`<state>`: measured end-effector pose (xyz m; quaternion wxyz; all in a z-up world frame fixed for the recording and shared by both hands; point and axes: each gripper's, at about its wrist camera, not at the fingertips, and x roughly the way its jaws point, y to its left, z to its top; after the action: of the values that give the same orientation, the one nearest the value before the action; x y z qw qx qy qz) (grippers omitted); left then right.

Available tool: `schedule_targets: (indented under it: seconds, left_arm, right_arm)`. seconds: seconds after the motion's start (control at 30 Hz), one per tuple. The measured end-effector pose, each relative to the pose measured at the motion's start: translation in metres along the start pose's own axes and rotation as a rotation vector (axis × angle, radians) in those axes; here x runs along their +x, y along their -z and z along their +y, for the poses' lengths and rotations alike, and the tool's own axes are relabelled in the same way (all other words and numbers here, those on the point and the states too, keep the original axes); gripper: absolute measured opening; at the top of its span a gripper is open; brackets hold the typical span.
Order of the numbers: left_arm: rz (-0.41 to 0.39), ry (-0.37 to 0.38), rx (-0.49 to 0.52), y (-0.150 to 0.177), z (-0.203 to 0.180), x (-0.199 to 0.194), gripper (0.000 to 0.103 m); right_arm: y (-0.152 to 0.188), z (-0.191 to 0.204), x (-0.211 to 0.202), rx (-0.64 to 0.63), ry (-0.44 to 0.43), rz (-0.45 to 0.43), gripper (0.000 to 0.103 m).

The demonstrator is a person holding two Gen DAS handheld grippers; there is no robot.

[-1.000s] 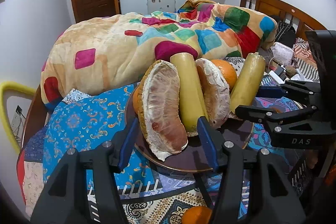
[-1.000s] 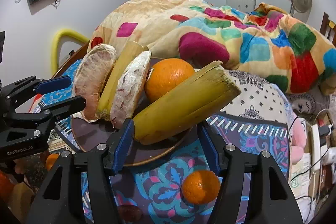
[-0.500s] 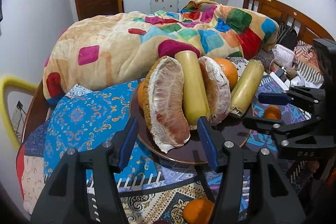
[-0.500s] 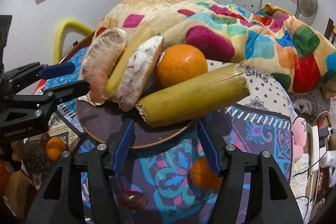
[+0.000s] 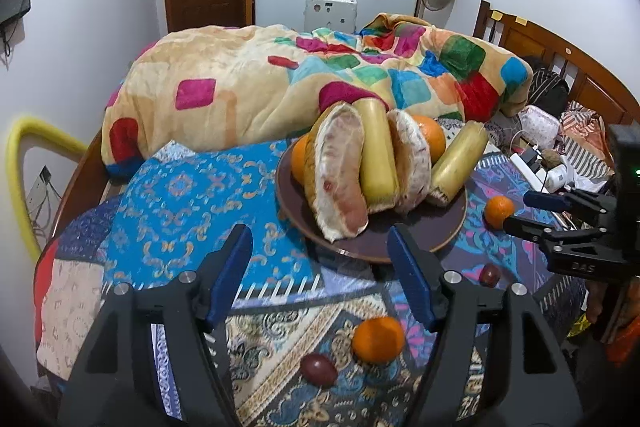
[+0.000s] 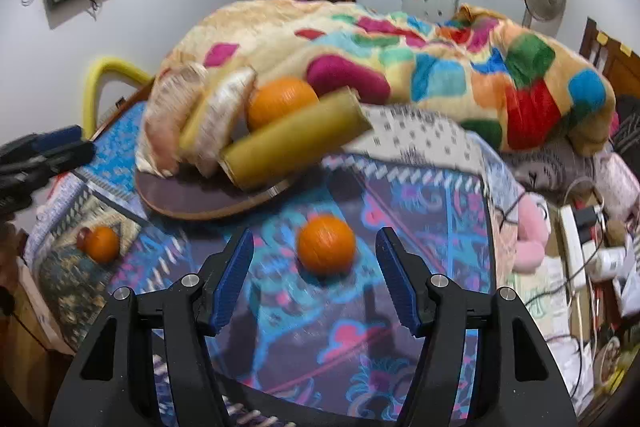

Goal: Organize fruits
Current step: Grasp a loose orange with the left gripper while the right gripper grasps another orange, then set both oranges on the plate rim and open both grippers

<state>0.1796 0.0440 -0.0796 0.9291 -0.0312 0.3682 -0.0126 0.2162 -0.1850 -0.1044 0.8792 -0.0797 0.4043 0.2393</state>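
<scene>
A brown plate (image 5: 440, 235) (image 6: 188, 199) on the patterned bedcover holds two peeled pomelo pieces (image 5: 340, 171), two yellow-green cane sticks (image 5: 378, 155) (image 6: 292, 143) and oranges (image 5: 430, 137) (image 6: 280, 101). My left gripper (image 5: 320, 267) is open and empty, just short of the plate. Below it lie a loose orange (image 5: 378, 339) and a dark plum (image 5: 319, 369). My right gripper (image 6: 314, 273) is open and empty, with another loose orange (image 6: 326, 245) lying on the cover between its fingers' line. That orange shows in the left wrist view (image 5: 498, 211), with a second plum (image 5: 490, 275).
A bunched colourful blanket (image 5: 280, 79) lies behind the plate. A wooden headboard (image 5: 560, 59) and clutter with cables (image 6: 580, 235) sit on the right. A yellow frame (image 5: 20, 167) stands at the left bed edge.
Both grippers have pulled back from the plate and risen. The plate looks smaller and the loose oranges and plums have come into view. The right wrist view is blurred by motion.
</scene>
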Motion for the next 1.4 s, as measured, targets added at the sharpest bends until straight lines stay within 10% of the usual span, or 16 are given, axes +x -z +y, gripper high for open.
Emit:
schedule_targets:
  seconds: [0.2,0.33,0.83,1.17,1.4]
  left_arm:
    - [0.042,0.000,-0.021,0.014,0.011,0.008,0.070]
    - [0.073,-0.003,-0.014,0.021,0.011,0.014,0.070]
    - [0.092,0.044,0.023,0.046,-0.019,-0.001,0.070]
    - [0.118,0.051,0.079,0.058,-0.038,0.012,0.033]
    - [0.101,0.061,0.091,0.057,-0.038,0.012,0.033]
  right_arm:
    - [0.005,-0.008,0.019,0.030,-0.004,0.033,0.058]
    - [0.002,-0.006,0.024,0.024,-0.019,0.039,0.034]
    - [0.038,0.019,-0.029,-0.004,-0.046,-0.042,0.034]
    - [0.056,0.026,-0.030,0.012,-0.067,-0.053,0.034]
    - [0.048,0.028,-0.028,0.012,-0.077,-0.066,0.034]
